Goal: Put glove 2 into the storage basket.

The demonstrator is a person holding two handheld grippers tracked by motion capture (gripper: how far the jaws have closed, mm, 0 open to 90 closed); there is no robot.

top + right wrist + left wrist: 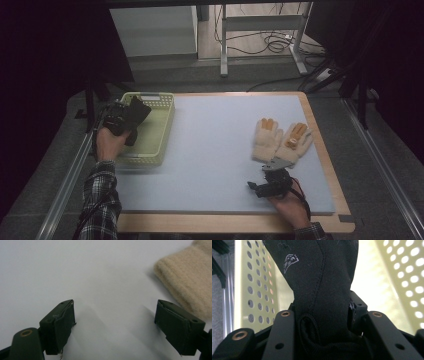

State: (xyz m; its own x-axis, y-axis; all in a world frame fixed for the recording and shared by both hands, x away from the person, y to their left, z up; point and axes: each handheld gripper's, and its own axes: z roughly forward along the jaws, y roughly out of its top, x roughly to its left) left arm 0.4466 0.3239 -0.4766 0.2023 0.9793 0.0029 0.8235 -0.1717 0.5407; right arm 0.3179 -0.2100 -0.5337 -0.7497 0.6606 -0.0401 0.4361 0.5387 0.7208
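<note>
My left gripper (131, 116) is shut on a black glove (137, 111) and holds it over the pale green perforated basket (161, 116) at the table's left. In the left gripper view the black glove (322, 287) hangs between the jaws, with the basket's holed walls (259, 290) behind it. Two cream knitted gloves (280, 139) with orange fingertips lie side by side at the right. My right gripper (257, 186) is open just in front of them. In the right gripper view a cream glove cuff (187, 280) lies beyond the right jaw.
A light blue mat (215, 150) covers the wooden table (325, 150). Metal rails (65, 185) run along both sides. A desk frame with cables (265, 40) stands on the floor beyond the far edge.
</note>
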